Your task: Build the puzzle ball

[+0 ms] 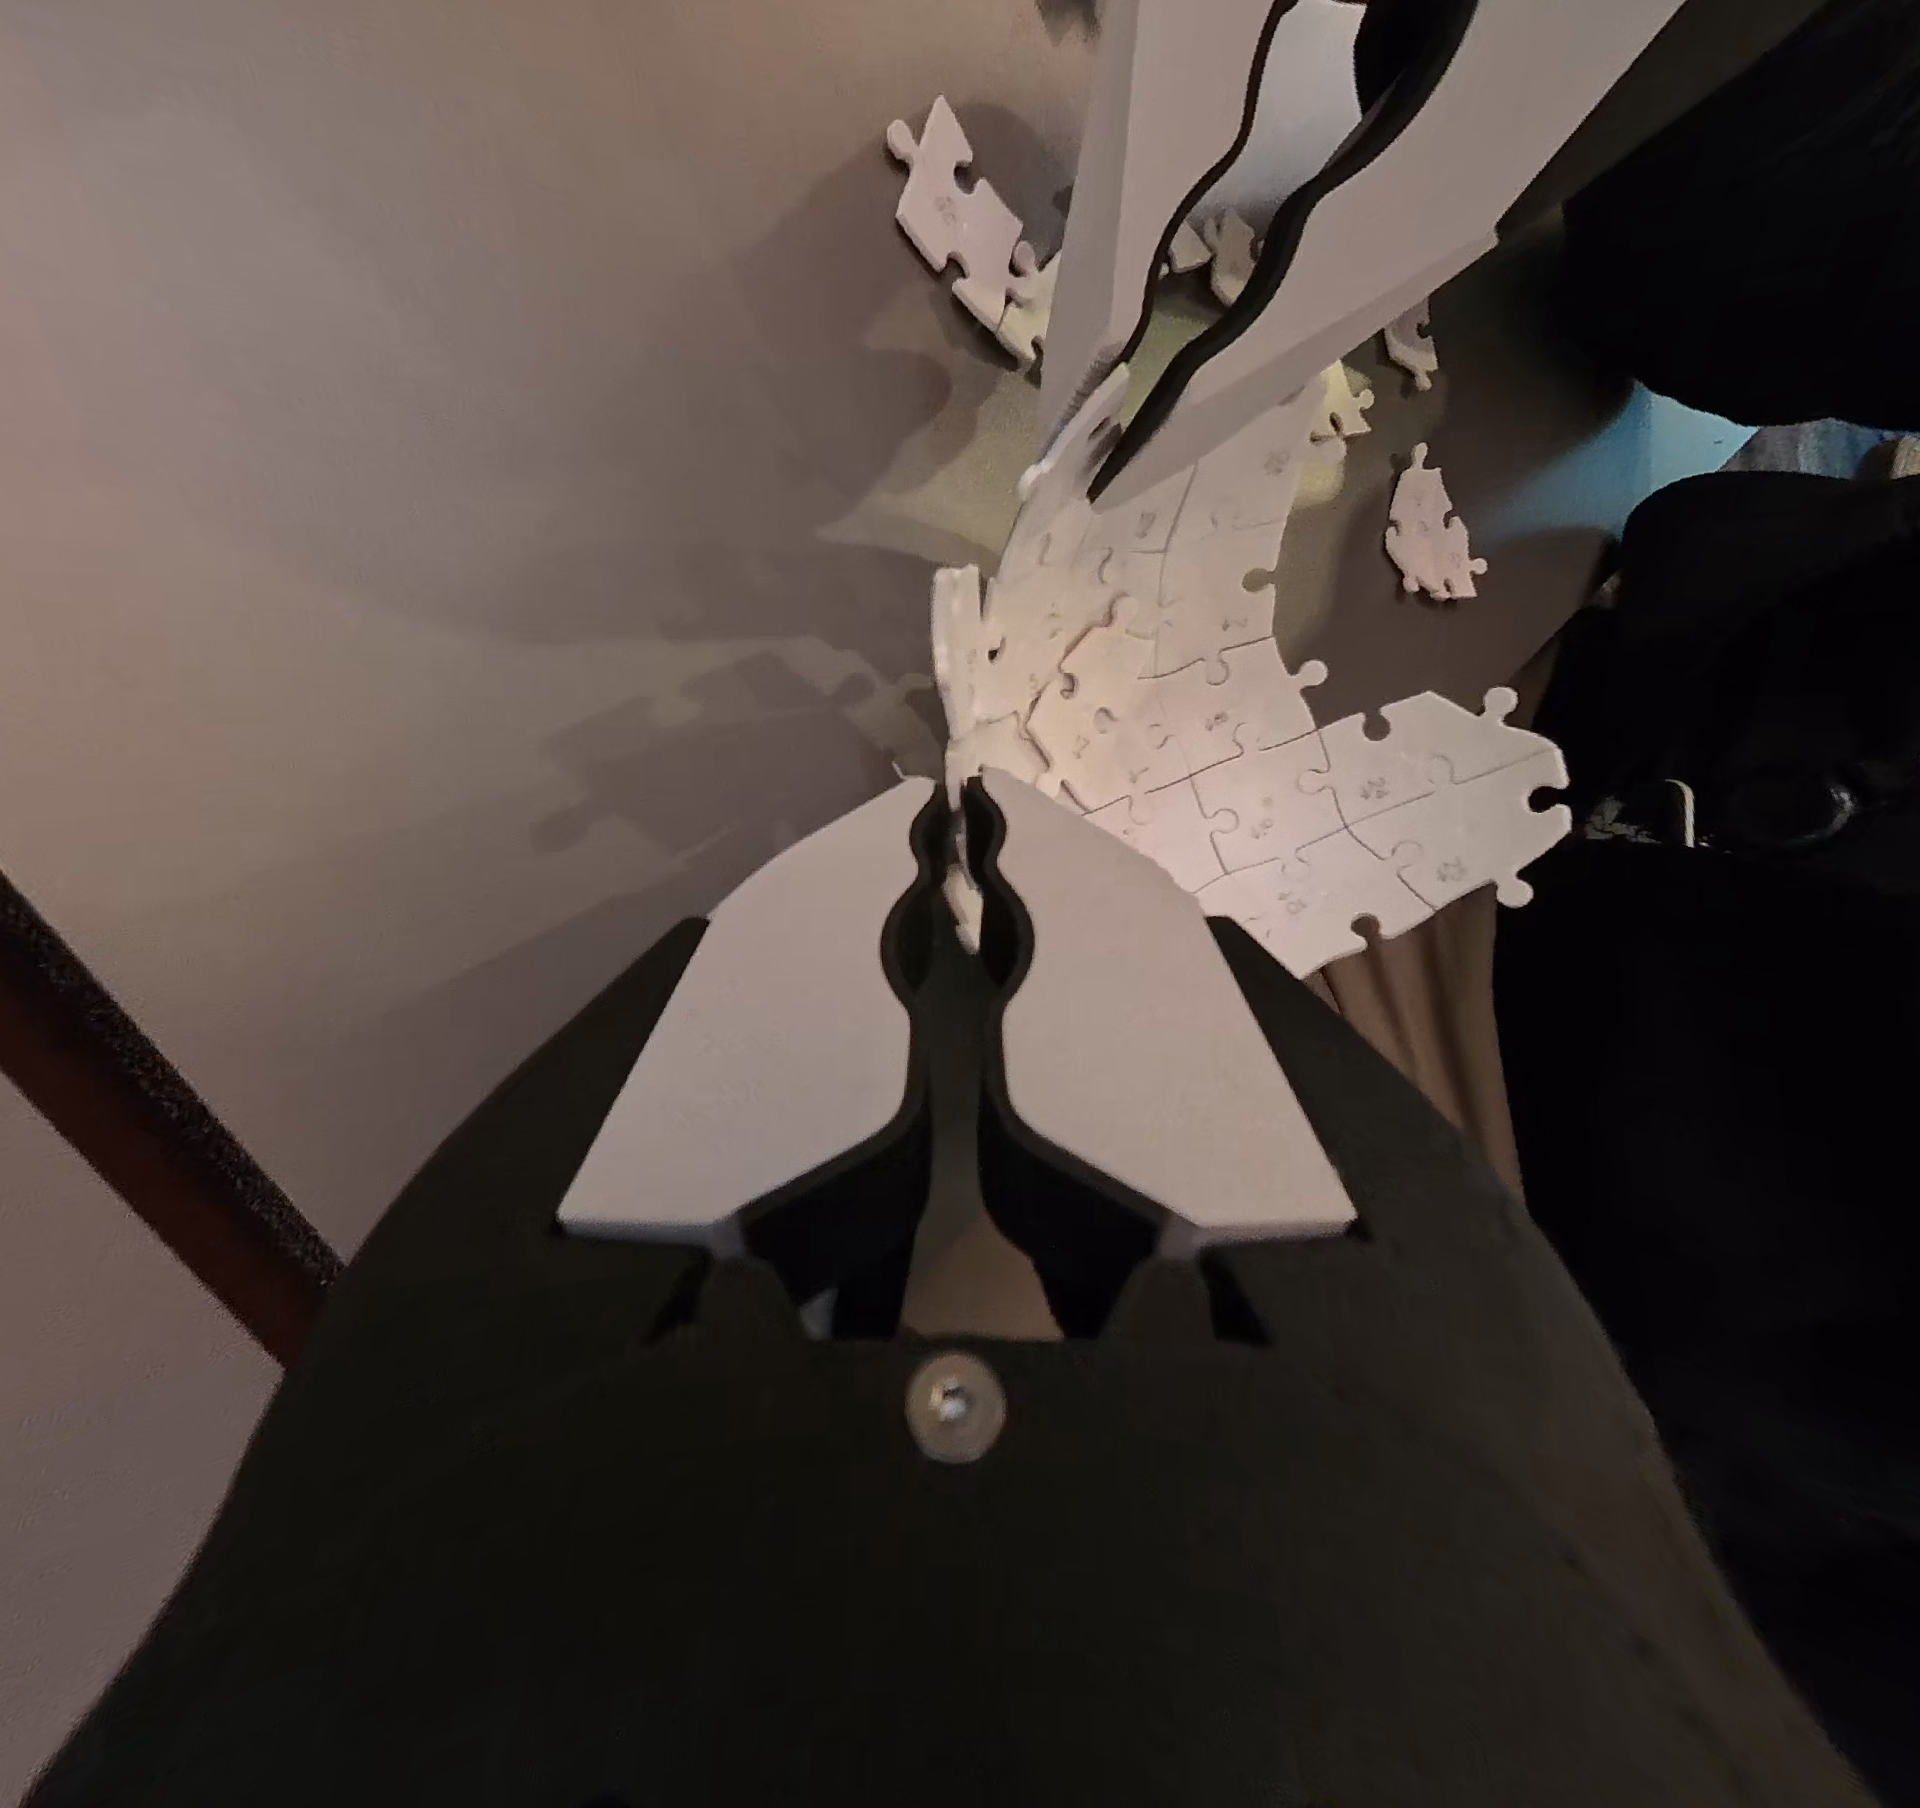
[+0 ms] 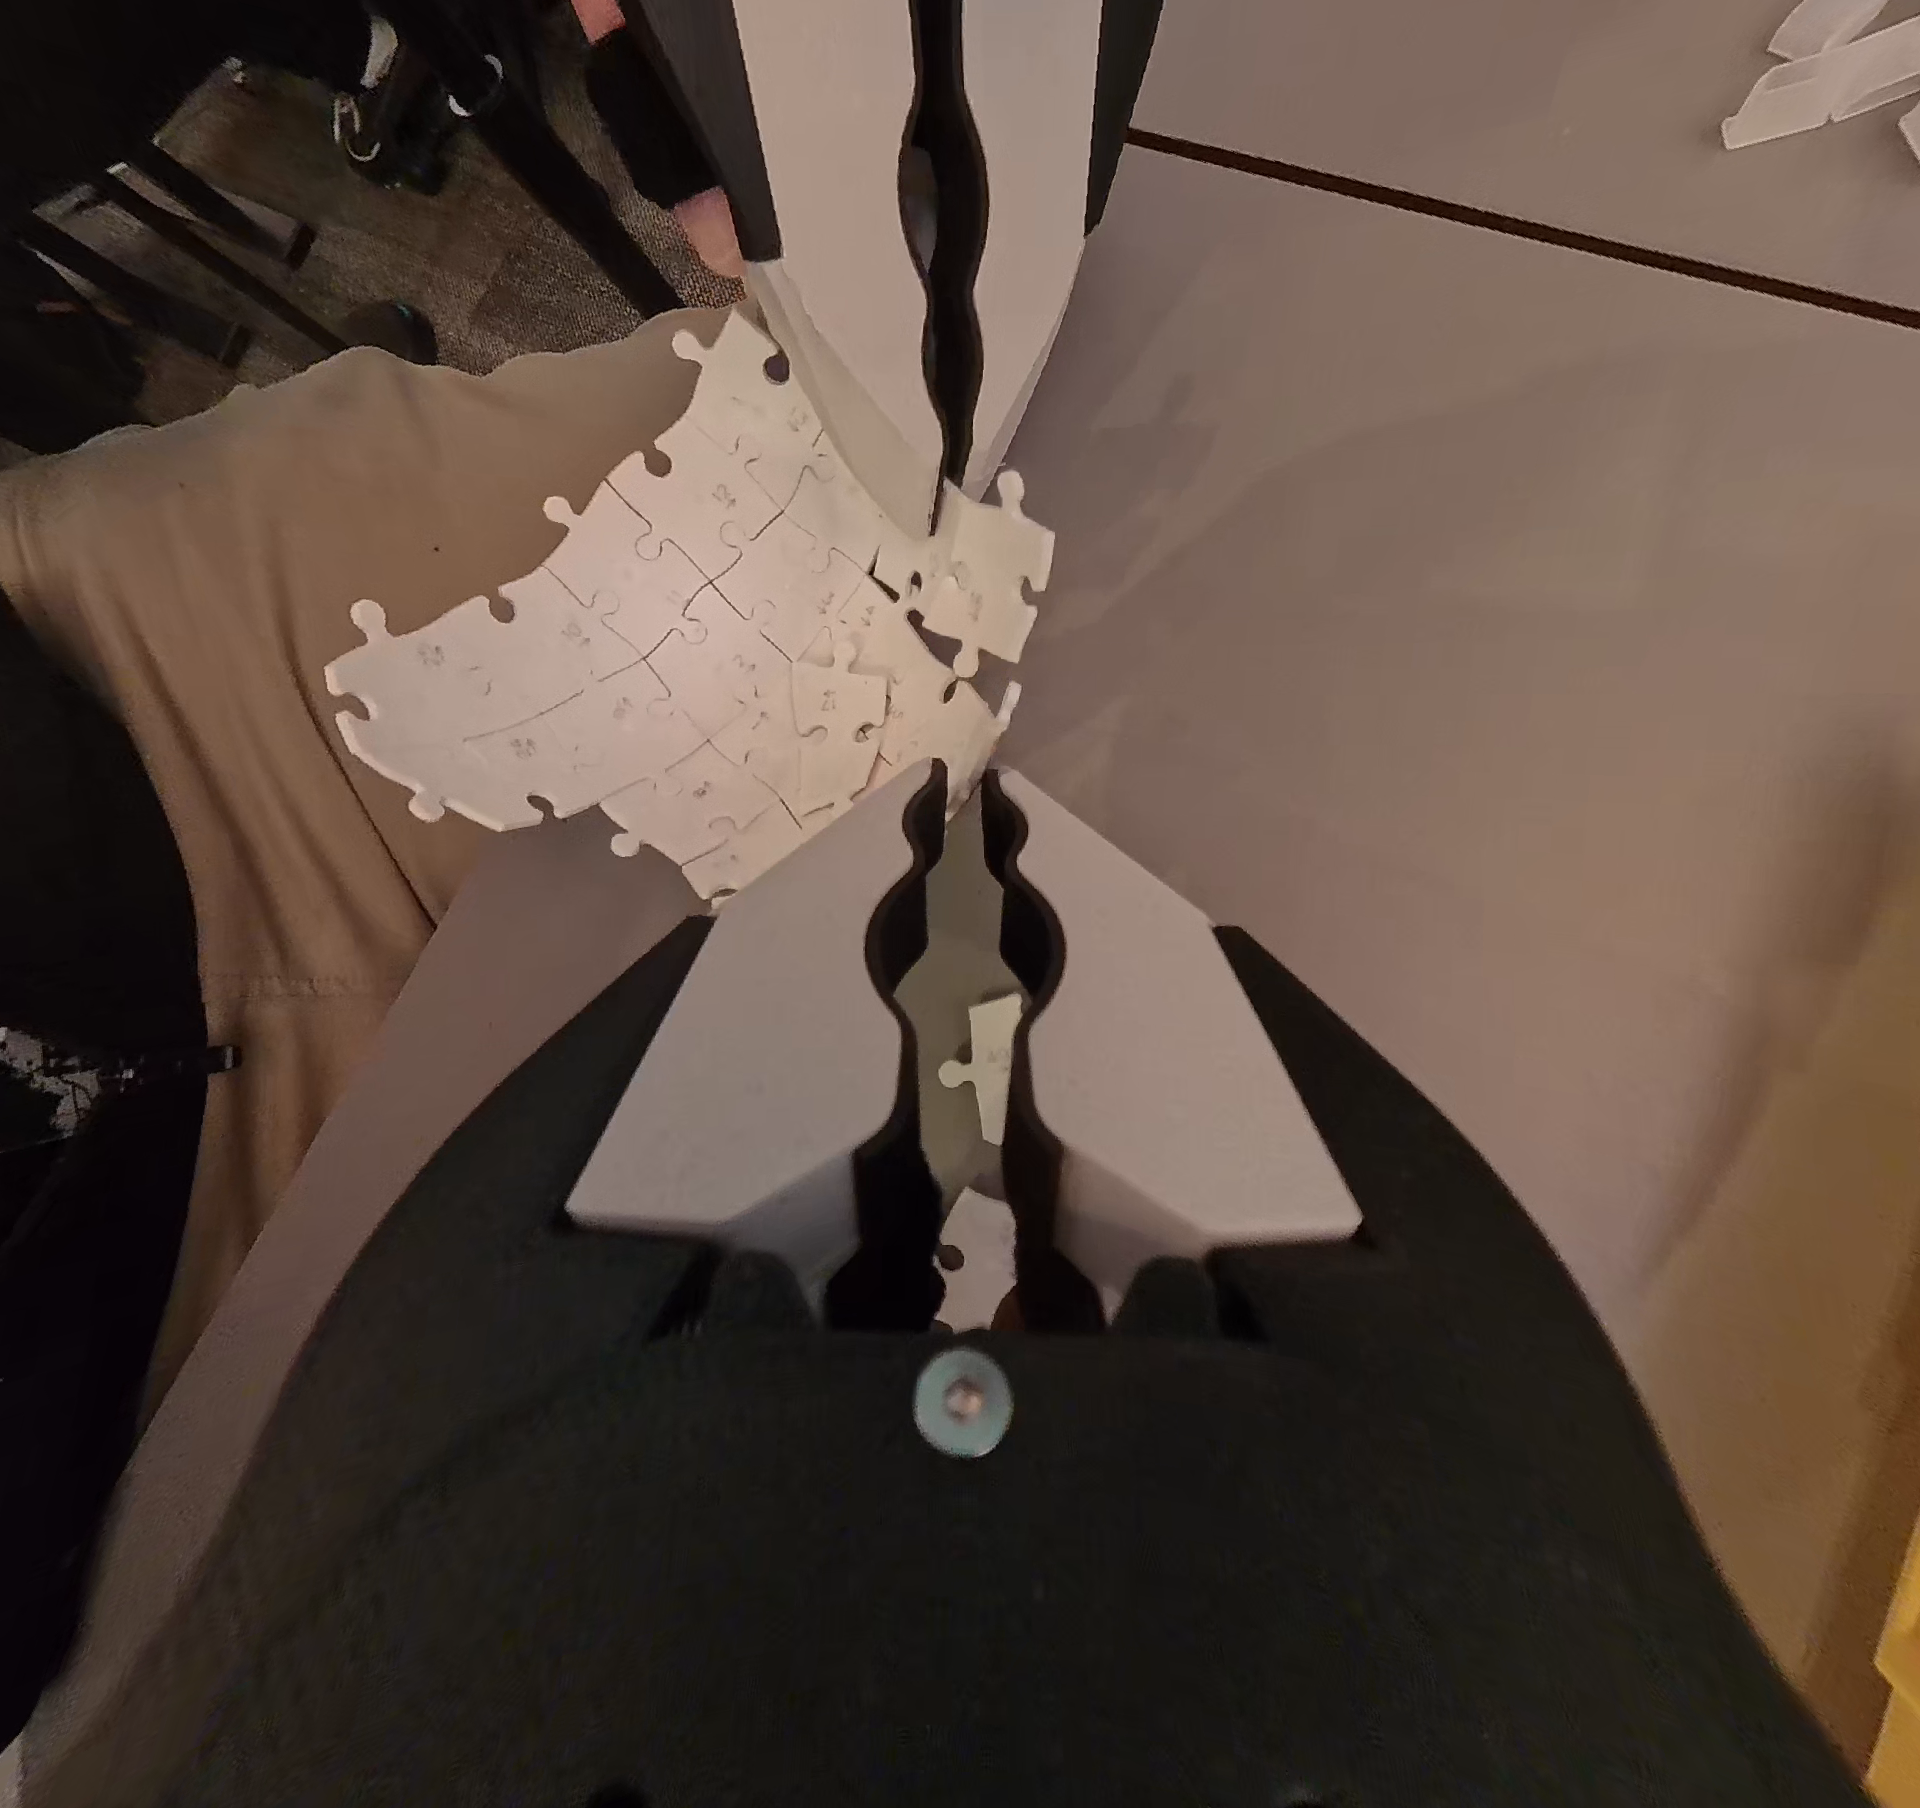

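Grey desk point(image 1: 416, 408) surface fills the background, with a dark seam line crossing it far right in the right wrist view and loose white puzzle pieces point(image 1: 961, 215) scattered flat on it beyond the work. Small printed marks sit on the inner faces of the pieces; they are too small to matter beyond being there.

Held up above the desk between both tools is the puzzle ball section point(image 1: 1247, 750), a curved white shell of joined pieces, its hollow inner face turned toward both cameras. Its long axis runs from the left claw point(image 1: 961, 823) to the right claw point(image 1: 1096, 454), and a wing of pieces spreads out to the right in the left wrist view, past the desk edge over a beige garment point(image 2: 260, 615).

Left claw is clamped on the near edge of the section, with a thin white edge pinched between the pads. Right claw is clamped on the opposite, far edge. Just right of the left claw's tip in the right wrist view, one piece point(image 2: 992, 579) stands partly out of line with the shell.
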Motion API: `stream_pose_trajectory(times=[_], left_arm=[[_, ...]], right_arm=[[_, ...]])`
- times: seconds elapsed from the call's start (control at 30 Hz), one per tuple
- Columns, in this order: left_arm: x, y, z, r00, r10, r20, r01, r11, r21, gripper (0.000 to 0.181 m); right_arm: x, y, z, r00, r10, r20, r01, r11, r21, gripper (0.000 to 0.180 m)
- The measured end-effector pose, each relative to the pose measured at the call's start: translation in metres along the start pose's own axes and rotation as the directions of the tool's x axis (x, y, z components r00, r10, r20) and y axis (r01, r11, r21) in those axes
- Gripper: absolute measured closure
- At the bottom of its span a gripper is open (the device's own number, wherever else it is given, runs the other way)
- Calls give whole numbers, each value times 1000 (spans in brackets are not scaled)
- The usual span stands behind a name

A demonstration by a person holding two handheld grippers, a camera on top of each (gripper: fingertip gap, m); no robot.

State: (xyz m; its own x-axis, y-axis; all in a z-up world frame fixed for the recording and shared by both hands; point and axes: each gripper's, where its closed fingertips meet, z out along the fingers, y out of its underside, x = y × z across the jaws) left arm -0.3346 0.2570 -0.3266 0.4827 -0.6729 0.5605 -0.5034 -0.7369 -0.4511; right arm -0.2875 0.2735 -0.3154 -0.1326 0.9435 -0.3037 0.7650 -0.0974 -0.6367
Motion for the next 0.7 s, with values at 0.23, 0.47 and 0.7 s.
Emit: stream_pose_trajectory(times=[0.23, 0.47, 0.7], left_arm=[[-1, 2, -1, 1000, 8, 7, -8, 1000, -6, 178], [-1, 4, 0, 1000, 21, 12, -21, 999, -24, 178], [0, 3, -1, 999, 26, 26, -25, 999, -34, 178]], right_arm=[[-1, -4, -2, 1000, -1, 9, 1, 1000, 25, 168], [1, -17, -8, 998, 23, 61, -30, 993, 111, 159], [2, -46, -16, 996, -37, 83, 24, 989, 148, 156]])
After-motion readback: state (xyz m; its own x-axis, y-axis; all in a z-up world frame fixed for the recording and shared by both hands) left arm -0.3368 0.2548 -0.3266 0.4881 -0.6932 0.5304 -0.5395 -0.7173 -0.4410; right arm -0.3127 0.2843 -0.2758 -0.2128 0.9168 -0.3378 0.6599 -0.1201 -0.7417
